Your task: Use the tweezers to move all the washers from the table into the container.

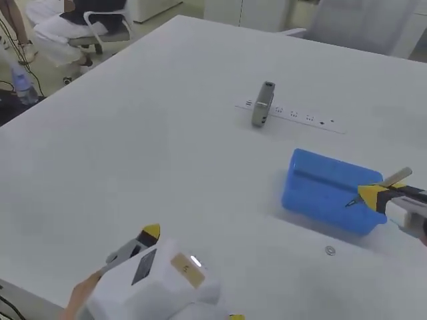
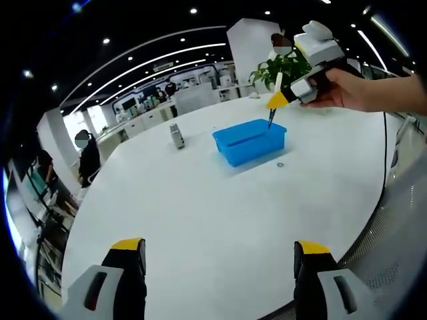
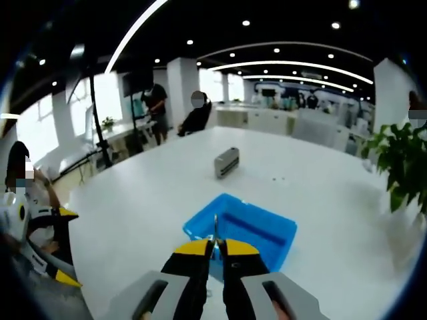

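The bench (image 1: 167, 133) is a broad, smooth white slab with a matt finish. On it sits one container (image 1: 330, 193), a shallow rectangular tub of bright blue plastic with rounded corners and a raised rim. Just beside its near wall lies a single washer (image 1: 330, 251), a small flat metal ring, resting on the bare bench and clear of the tub. Further back stands one grey block (image 1: 262, 105), metallic and oblong, well apart from the container.

There are two grippers, each with grey jaws capped in yellow. The right hand-held gripper (image 1: 372, 193) hangs over the far right end of the container, its jaws pressed together on one pair of tweezers (image 3: 215, 230), a slim pale strip that narrows to a dark point. That point dips down towards the inside of the tub; whether it carries a washer is too small to tell. A hand (image 2: 347, 90) grips the white body behind the jaws.

The left hand-held gripper (image 2: 220, 248) is low over the near edge of the bench, its jaws spread wide with nothing between them, well apart from the container and the washer
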